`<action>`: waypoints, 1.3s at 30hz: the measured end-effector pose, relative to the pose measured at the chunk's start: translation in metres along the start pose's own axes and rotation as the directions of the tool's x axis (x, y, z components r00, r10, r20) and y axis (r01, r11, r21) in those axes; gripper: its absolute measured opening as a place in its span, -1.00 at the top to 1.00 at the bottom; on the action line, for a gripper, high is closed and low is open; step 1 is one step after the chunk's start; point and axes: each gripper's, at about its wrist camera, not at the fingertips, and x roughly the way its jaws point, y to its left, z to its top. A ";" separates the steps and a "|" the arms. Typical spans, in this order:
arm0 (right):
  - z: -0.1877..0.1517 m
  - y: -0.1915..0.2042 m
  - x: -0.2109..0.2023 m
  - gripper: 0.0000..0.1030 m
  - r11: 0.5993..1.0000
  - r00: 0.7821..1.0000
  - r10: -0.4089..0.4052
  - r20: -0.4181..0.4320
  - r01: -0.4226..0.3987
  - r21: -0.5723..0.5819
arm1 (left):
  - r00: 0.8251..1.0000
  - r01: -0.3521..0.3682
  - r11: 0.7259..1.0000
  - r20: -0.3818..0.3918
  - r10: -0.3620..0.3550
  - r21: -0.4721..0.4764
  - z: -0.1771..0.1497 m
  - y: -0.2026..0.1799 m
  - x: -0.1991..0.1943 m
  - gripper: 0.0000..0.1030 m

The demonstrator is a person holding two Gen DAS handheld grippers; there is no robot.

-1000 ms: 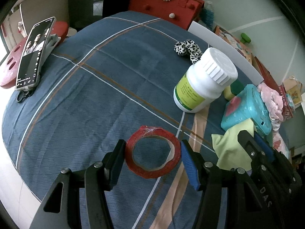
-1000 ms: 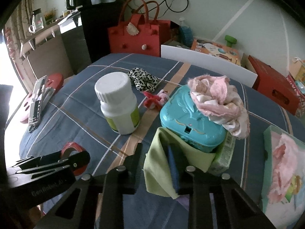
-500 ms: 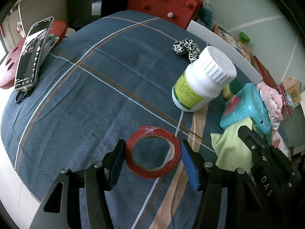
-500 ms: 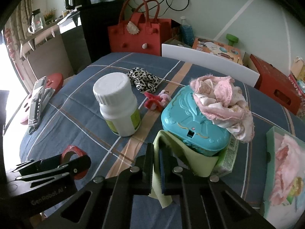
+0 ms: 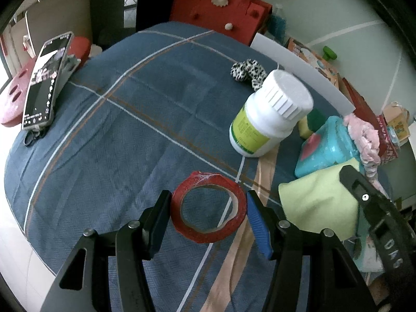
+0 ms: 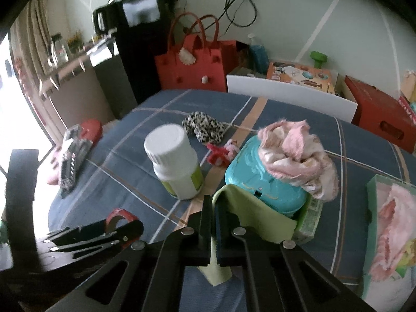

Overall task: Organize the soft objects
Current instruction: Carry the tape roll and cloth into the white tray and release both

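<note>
My right gripper (image 6: 213, 205) is shut on the near edge of a light green cloth (image 6: 249, 218), which hangs from the pads and drapes back against a teal case (image 6: 249, 182). A crumpled pink cloth (image 6: 293, 153) lies on top of that case. My left gripper (image 5: 208, 208) sits low over the blue plaid bedcover (image 5: 130, 130) with a red tape roll (image 5: 208, 236) between its pads, which touch the roll on both sides. A leopard-print scrunchie (image 6: 202, 127) and small red and pink hair ties (image 6: 221, 153) lie farther back.
A white bottle (image 6: 176, 161) stands left of the teal case. A pale green tray (image 6: 371, 208) holding pink fabric is at the right edge. A phone (image 5: 46, 83) leans on a red object at the left. A red bag (image 6: 192, 67) and boxes stand behind.
The right jaws have closed onto the green cloth and risen a little, pulling its edge up. The left gripper and the tape roll have stayed put.
</note>
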 end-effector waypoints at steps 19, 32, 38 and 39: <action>0.021 -0.054 -0.123 0.96 0.989 0.946 0.002 0.324 -0.050 0.141 | 0.979 0.043 0.991 0.194 -0.068 0.129 0.004 -0.053 -0.062 -0.14; 0.007 -0.131 -0.194 0.96 0.943 0.879 -0.201 0.433 0.053 0.330 | 0.956 0.087 0.945 0.241 -0.169 0.316 -0.002 -0.133 -0.090 -0.14; -0.006 -0.173 -0.213 0.96 0.892 0.852 -0.316 0.418 0.116 0.438 | 0.947 0.111 0.903 0.231 -0.223 0.415 -0.012 -0.179 -0.092 -0.14; -0.009 -0.182 -0.217 0.96 0.876 0.844 -0.349 0.408 0.139 0.461 | 0.947 0.117 0.895 0.224 -0.232 0.430 -0.015 -0.186 -0.092 -0.14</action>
